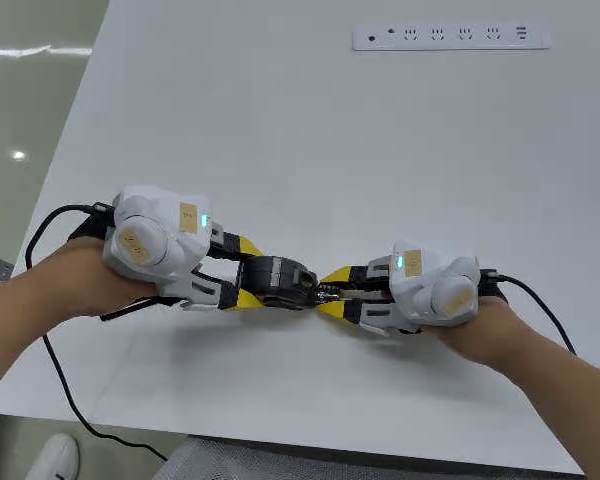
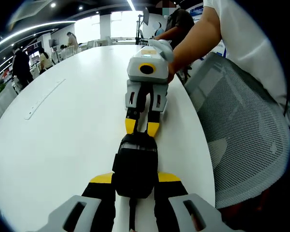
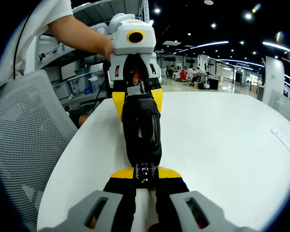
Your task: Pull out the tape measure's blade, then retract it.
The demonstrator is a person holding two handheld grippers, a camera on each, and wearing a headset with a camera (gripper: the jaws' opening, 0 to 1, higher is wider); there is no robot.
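Left hand-held gripper (image 1: 248,272) clamps tape measure (image 1: 282,281); right hand-held gripper (image 1: 334,292) pinches blade (image 3: 144,172).

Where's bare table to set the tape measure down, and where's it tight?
Crowded: near middle, where the left gripper clamps the black tape measure and the right gripper pinches its blade end. Free: the wide stretch of white tabletop between them and the white power strip at the far edge, plus a narrower band along the near edge.

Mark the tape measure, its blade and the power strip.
tape measure (image 1: 280,281), head view, black case.
blade (image 3: 144,172), right gripper view, marked end.
power strip (image 1: 450,37), head view, middle of its body.
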